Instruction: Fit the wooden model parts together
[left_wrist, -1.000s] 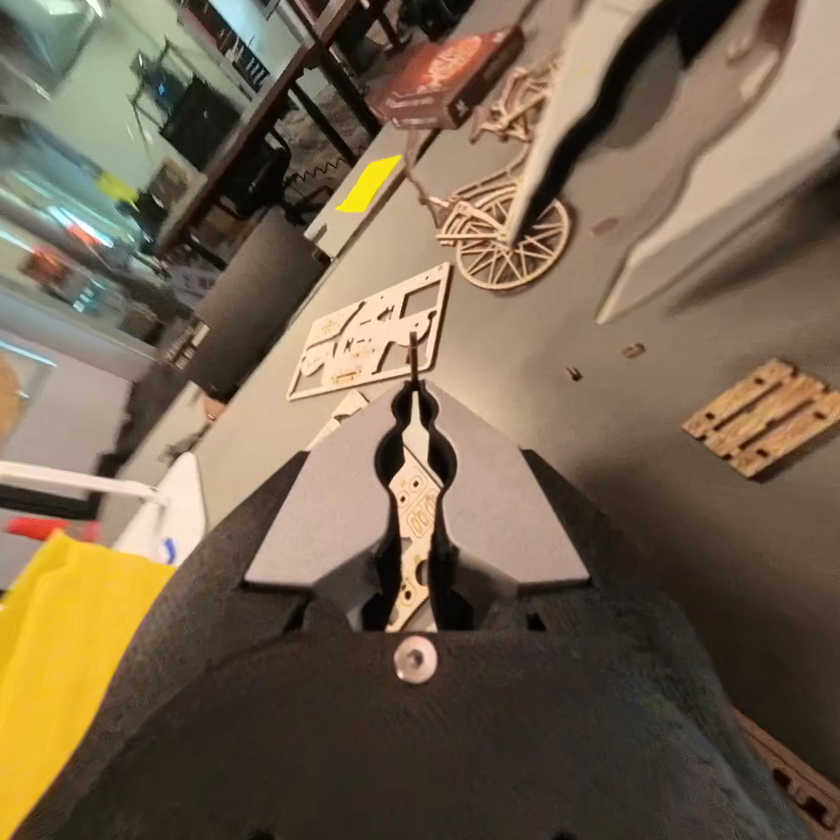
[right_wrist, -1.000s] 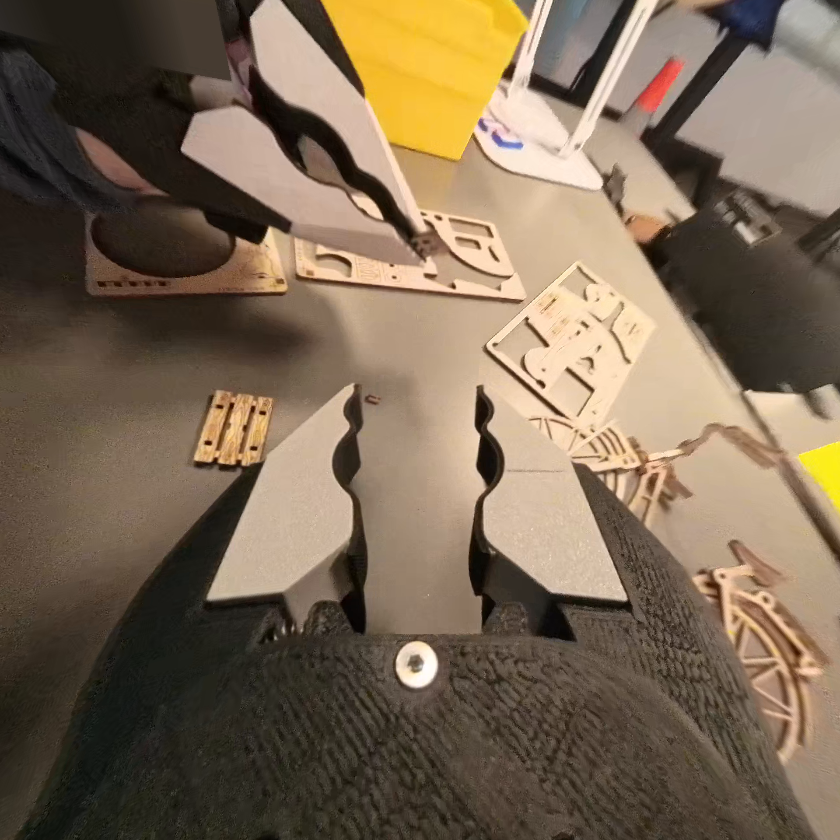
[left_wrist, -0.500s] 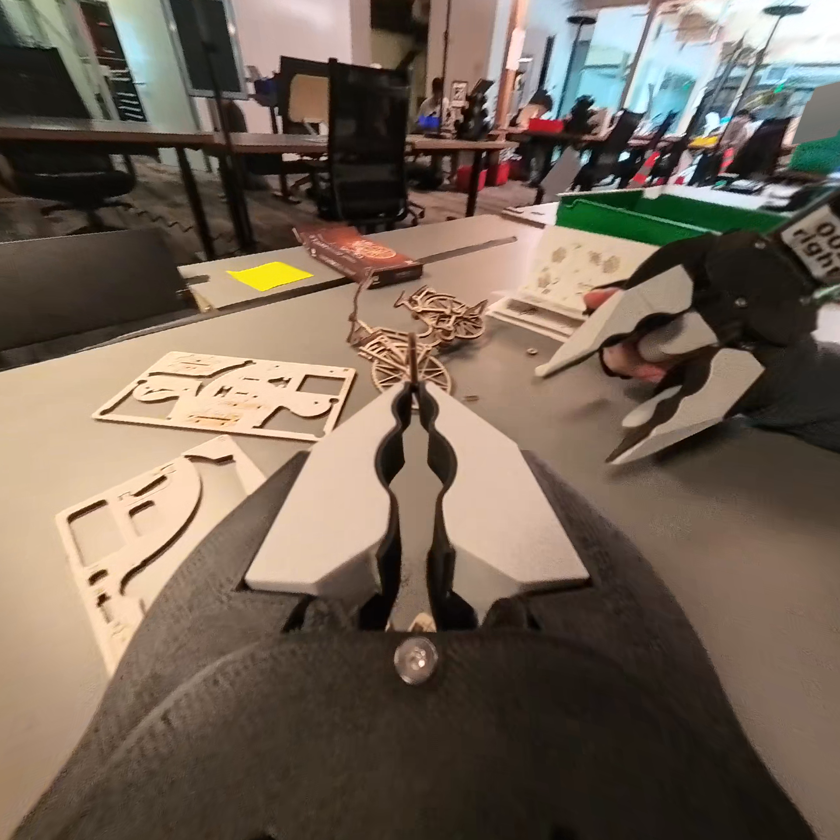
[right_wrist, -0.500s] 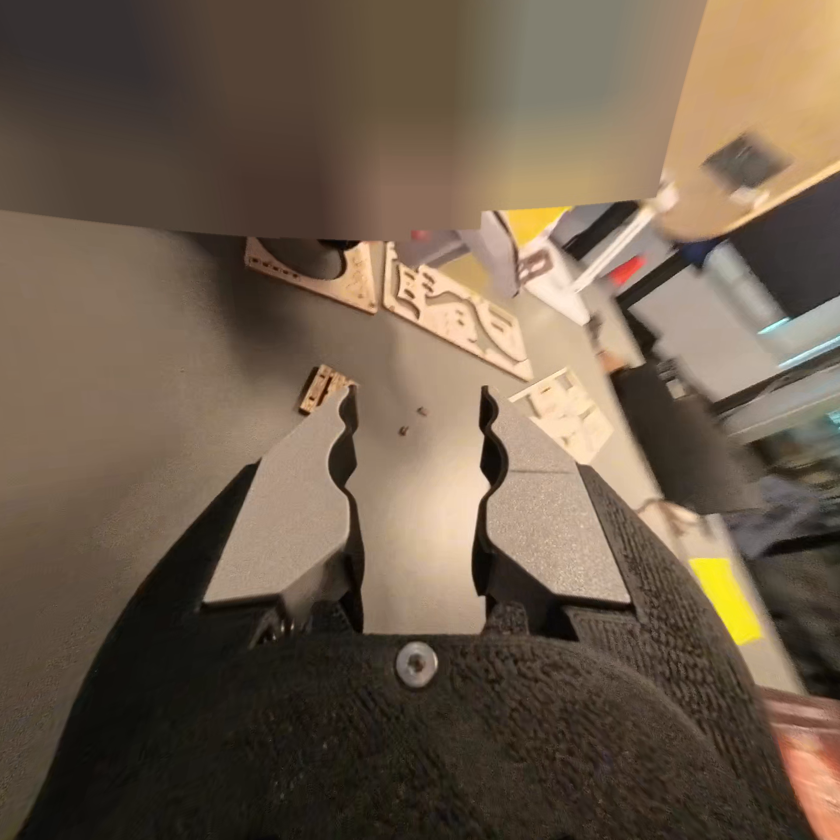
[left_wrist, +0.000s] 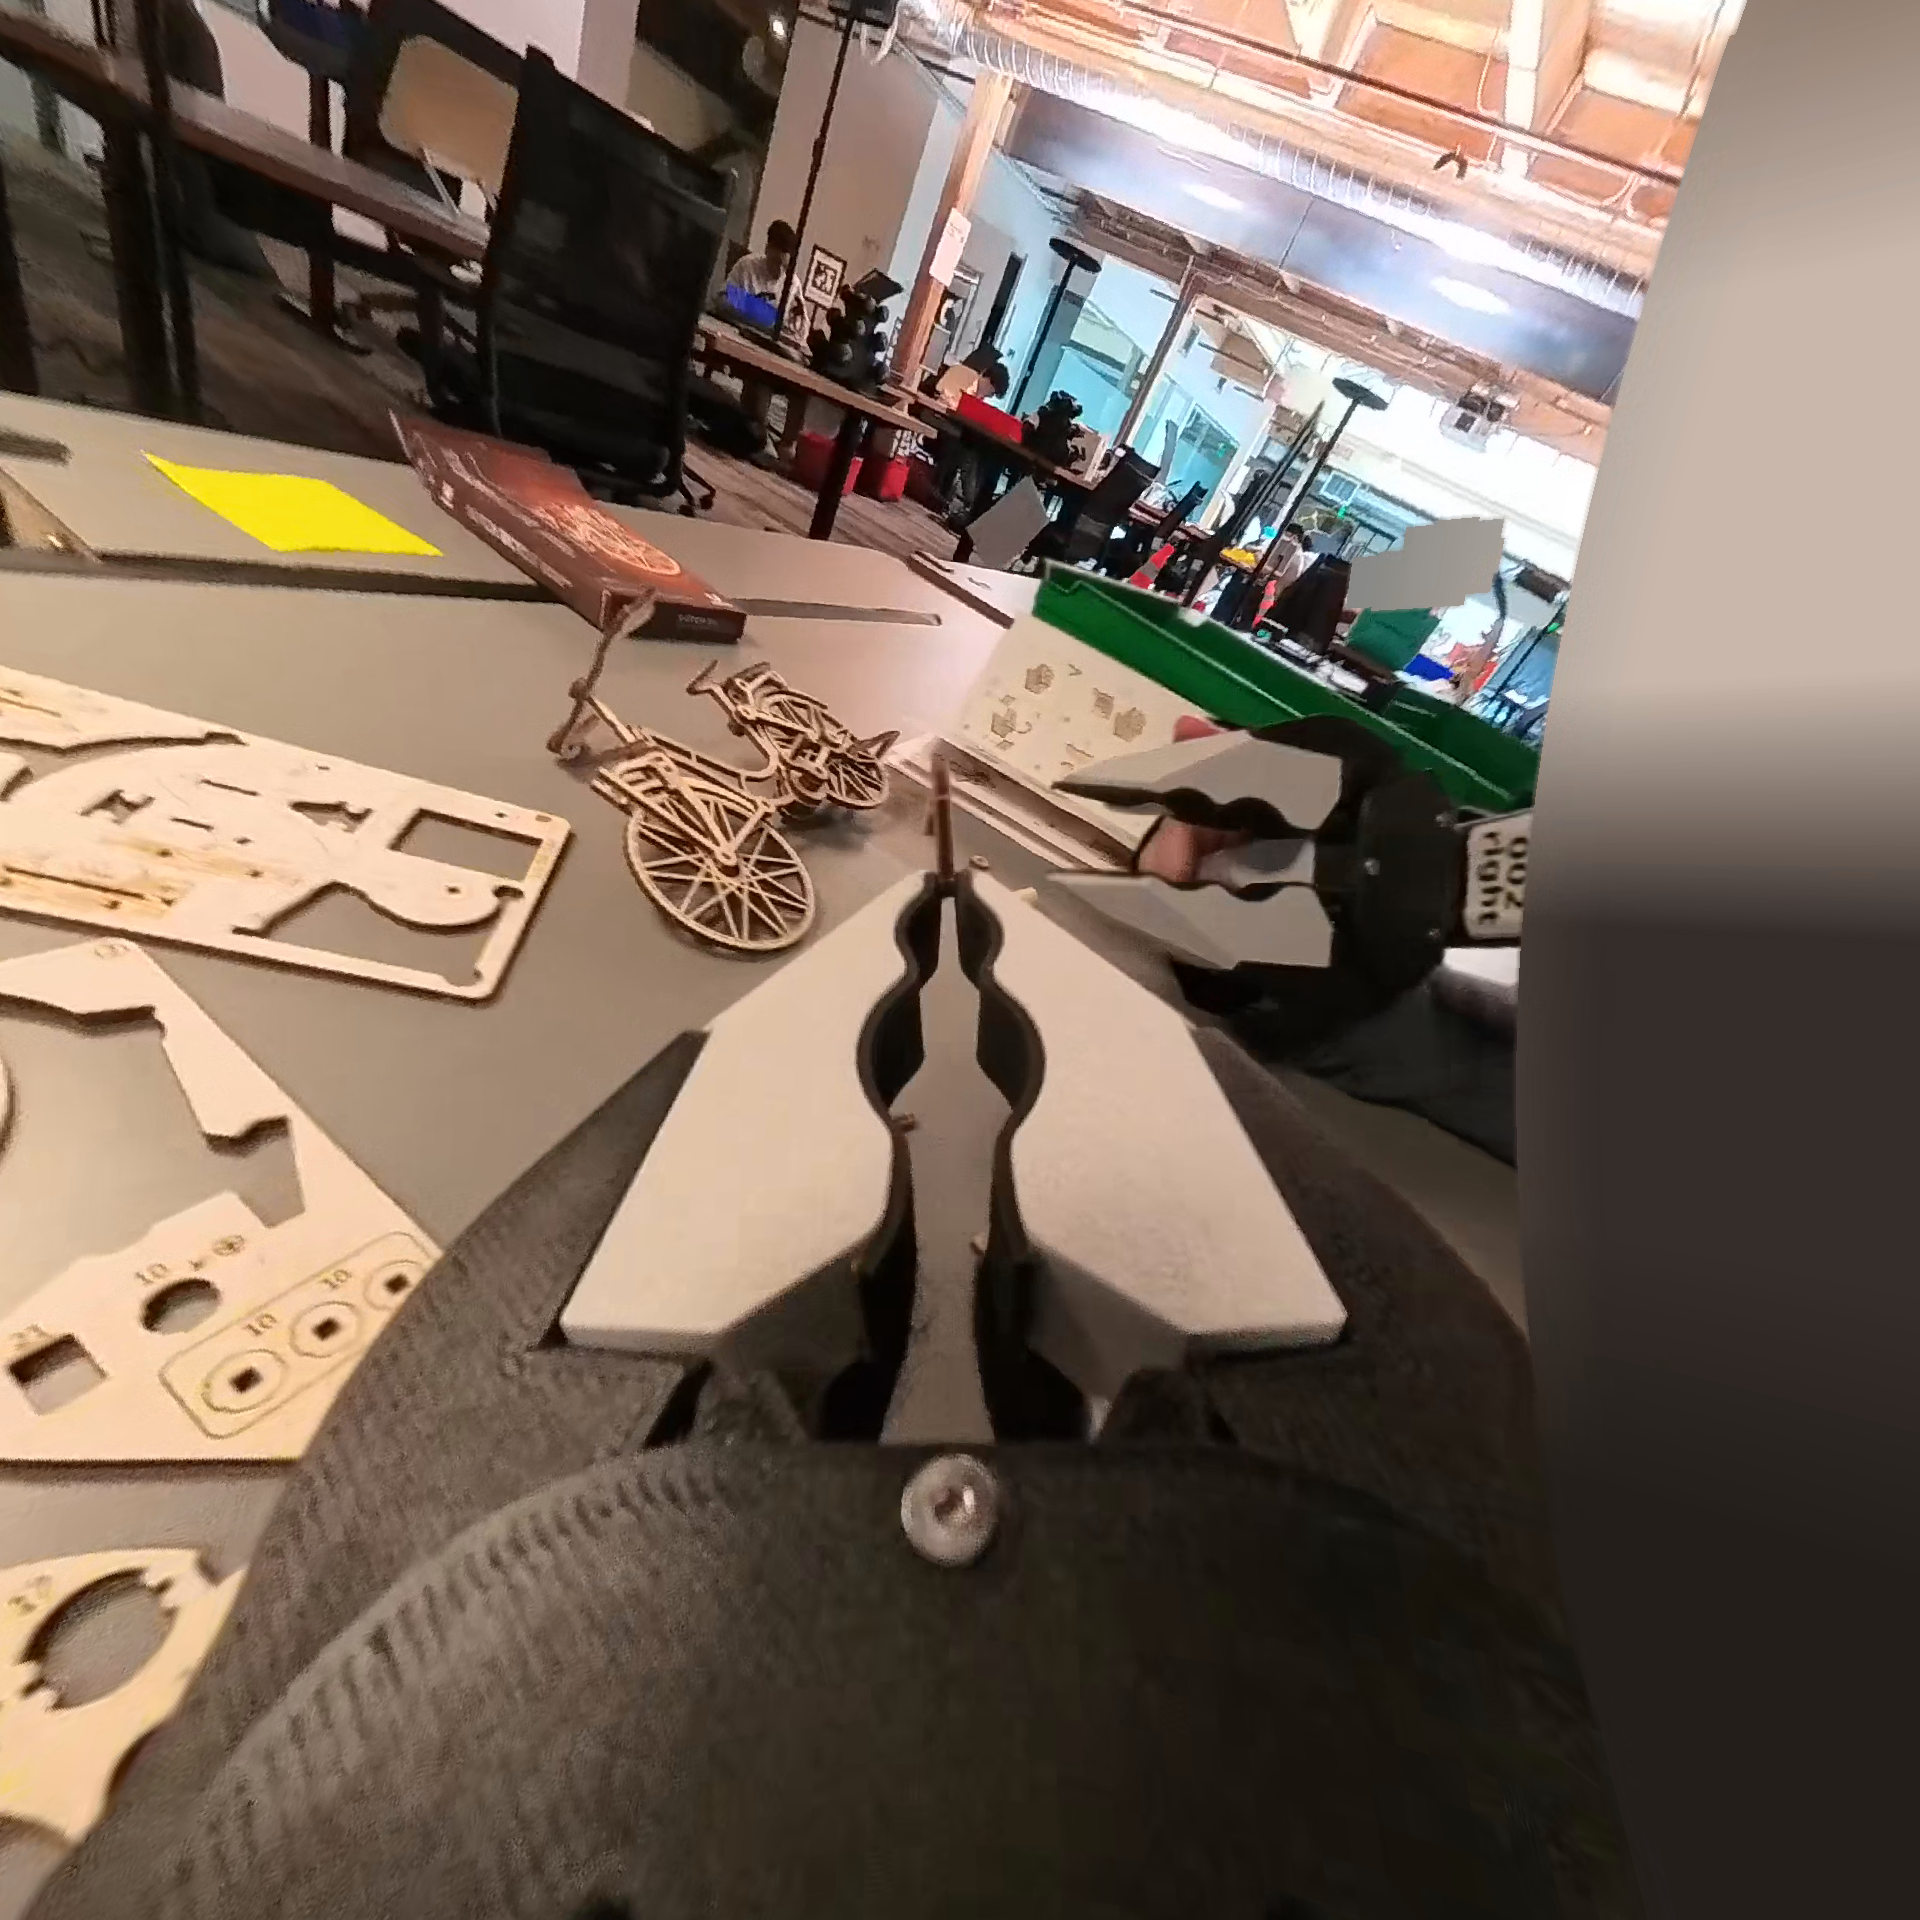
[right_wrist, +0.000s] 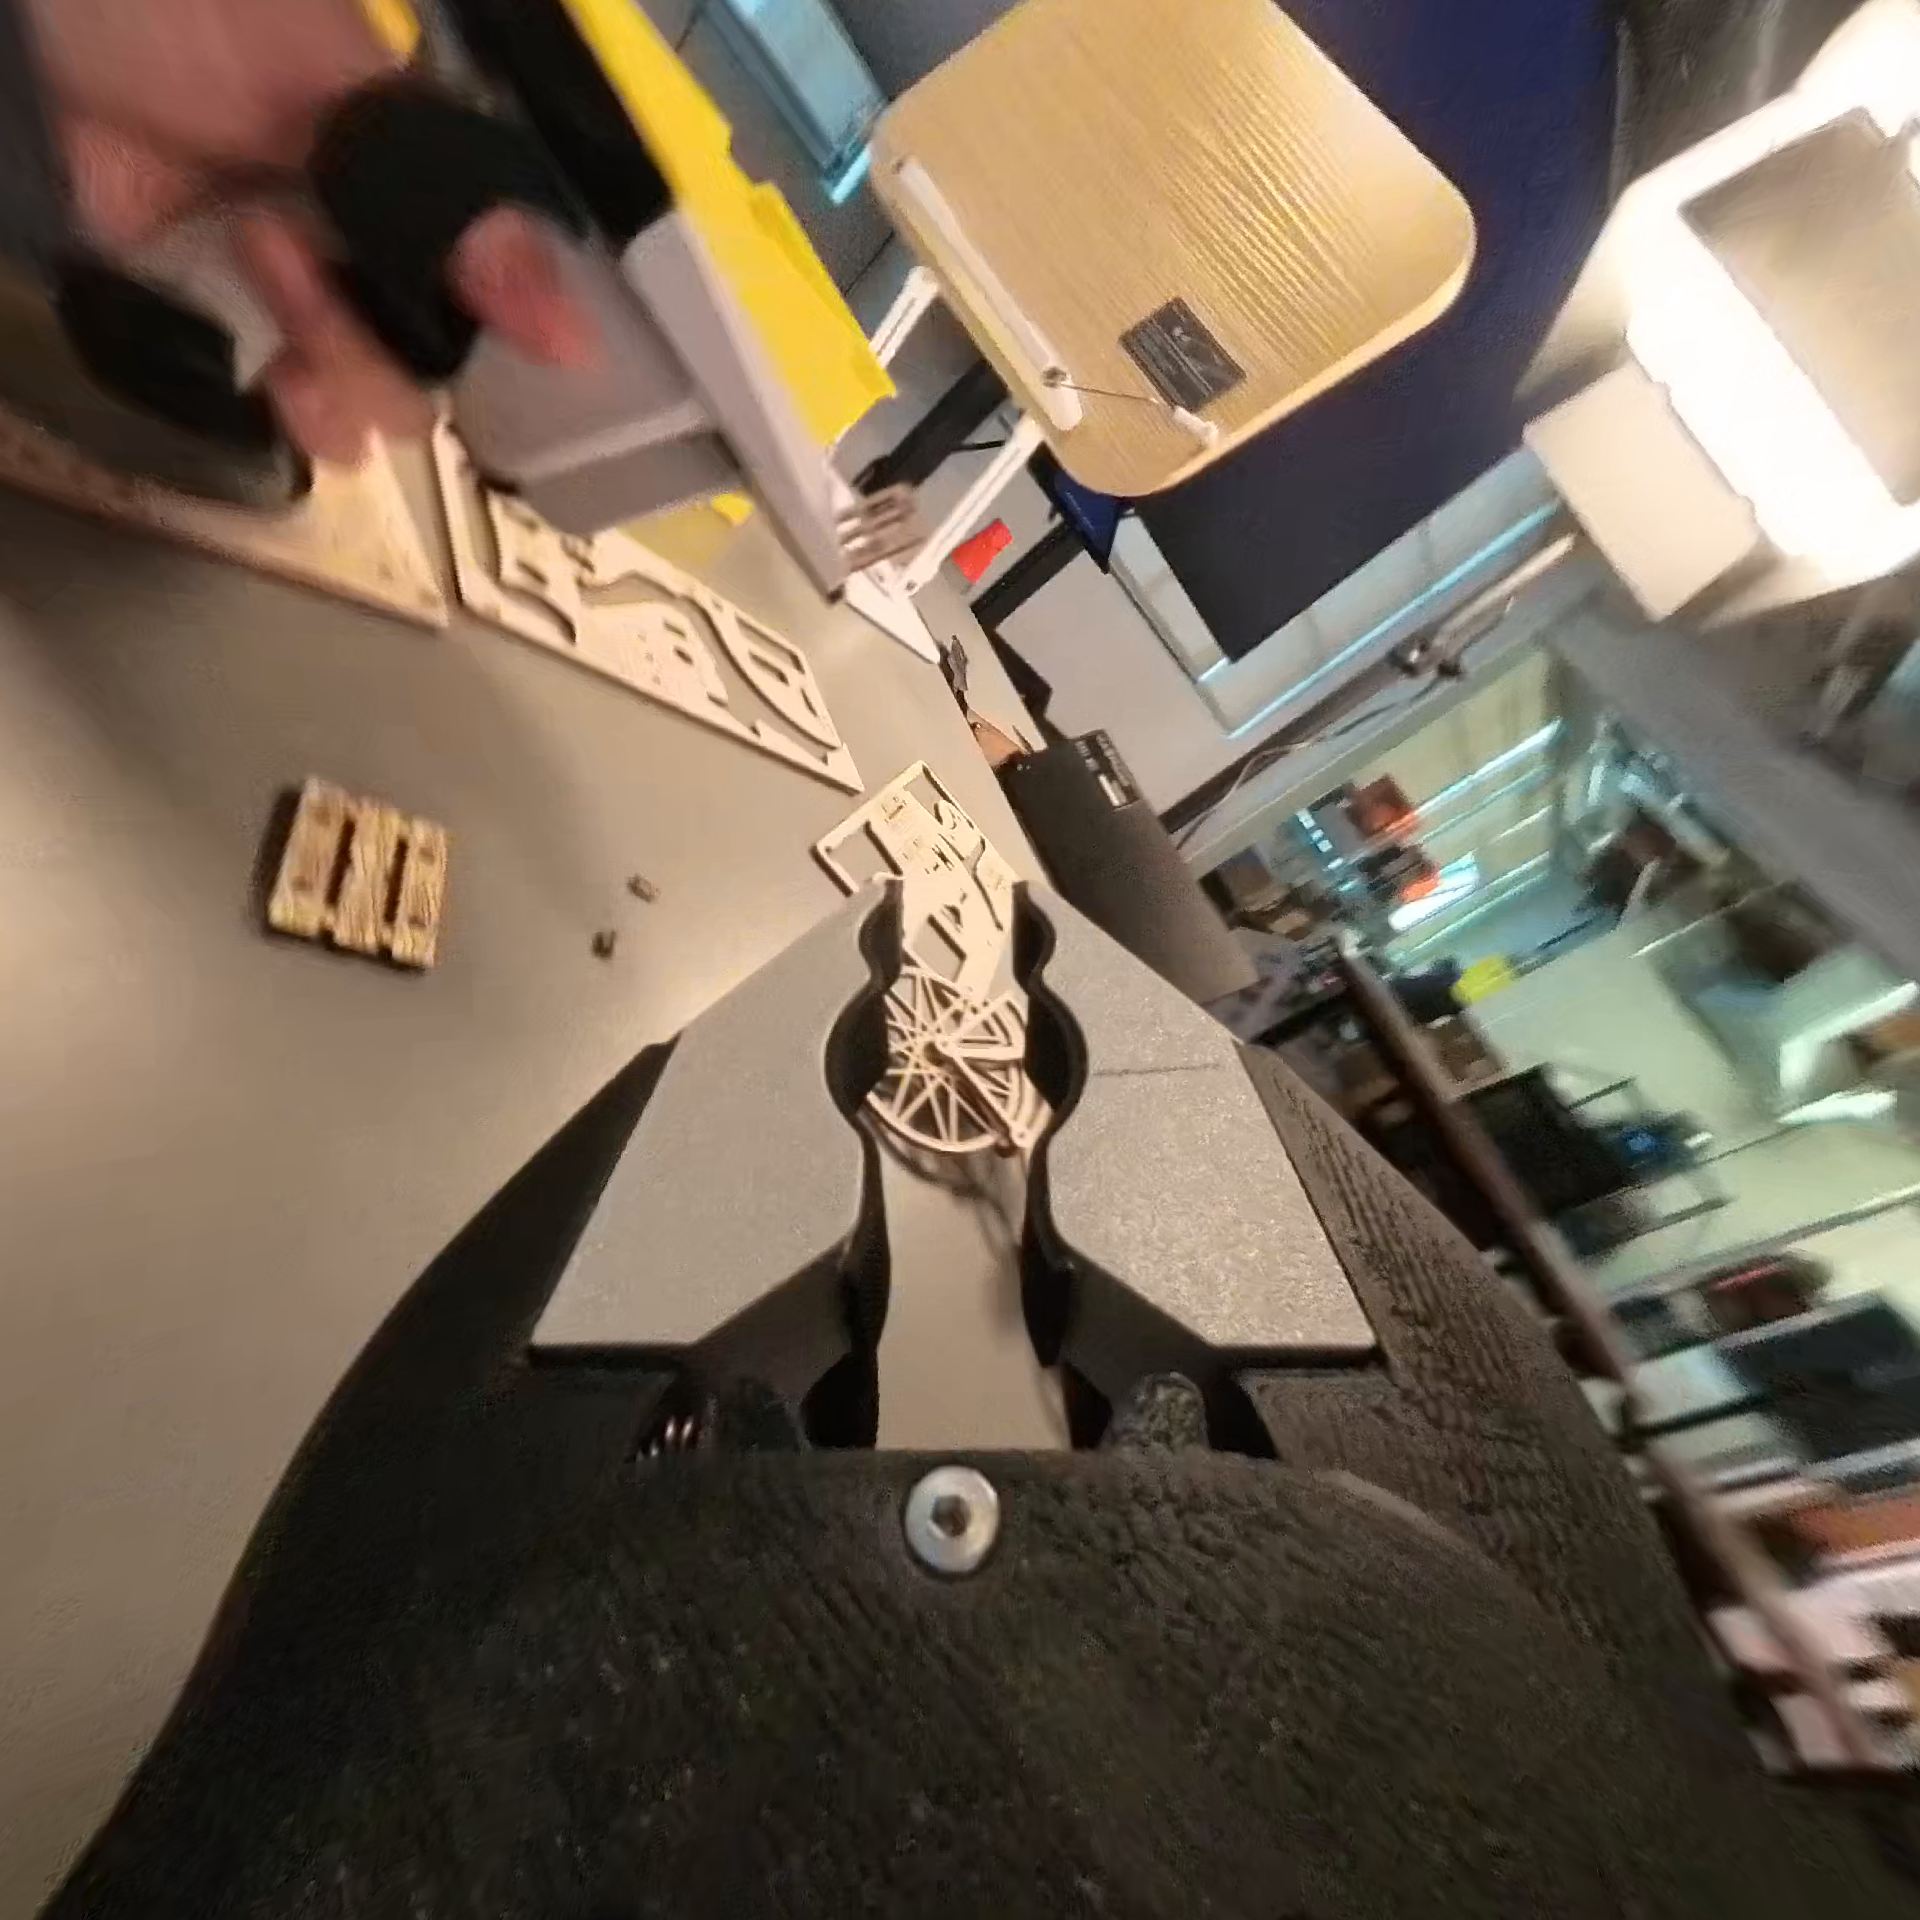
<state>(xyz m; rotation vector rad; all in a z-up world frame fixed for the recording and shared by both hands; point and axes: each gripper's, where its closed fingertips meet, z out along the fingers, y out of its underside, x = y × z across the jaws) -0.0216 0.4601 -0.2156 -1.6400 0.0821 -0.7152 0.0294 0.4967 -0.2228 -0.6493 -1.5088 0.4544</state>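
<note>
My left gripper (left_wrist: 945, 883) is shut on a thin wooden strip (left_wrist: 940, 816) that sticks up past its tips. A partly built wooden bicycle model (left_wrist: 717, 831) lies on the grey table (left_wrist: 468, 1070) just ahead and to the left. My right gripper (right_wrist: 951, 896) is tilted, and its jaws stand a narrow gap apart with nothing held. The bicycle wheel (right_wrist: 956, 1070) shows through that gap, on the table beyond. In the left wrist view the right gripper (left_wrist: 1060, 836) hovers to the right of the bicycle, apart from it.
Punched-out wooden sheets (left_wrist: 260, 852) (right_wrist: 665, 634) lie to the left. A small slatted wooden piece (right_wrist: 353, 888) and two tiny pegs (right_wrist: 644, 886) lie on the table. A brown box (left_wrist: 561, 540), a yellow note (left_wrist: 281, 509), a green bin (left_wrist: 1247, 665) and a white booklet (left_wrist: 1060, 707) stand behind. Tip to tip, the grippers are about 7 cm apart. The bicycle wheel (right_wrist: 956, 1070) lies around 11 cm away from my right fingertips. The left camera catches it too, in the left wrist view (left_wrist: 743, 850).
My right gripper's jaws have narrowed and it has swung round toward the bicycle. My left gripper has shifted a little nearer the bicycle and still holds the strip.
</note>
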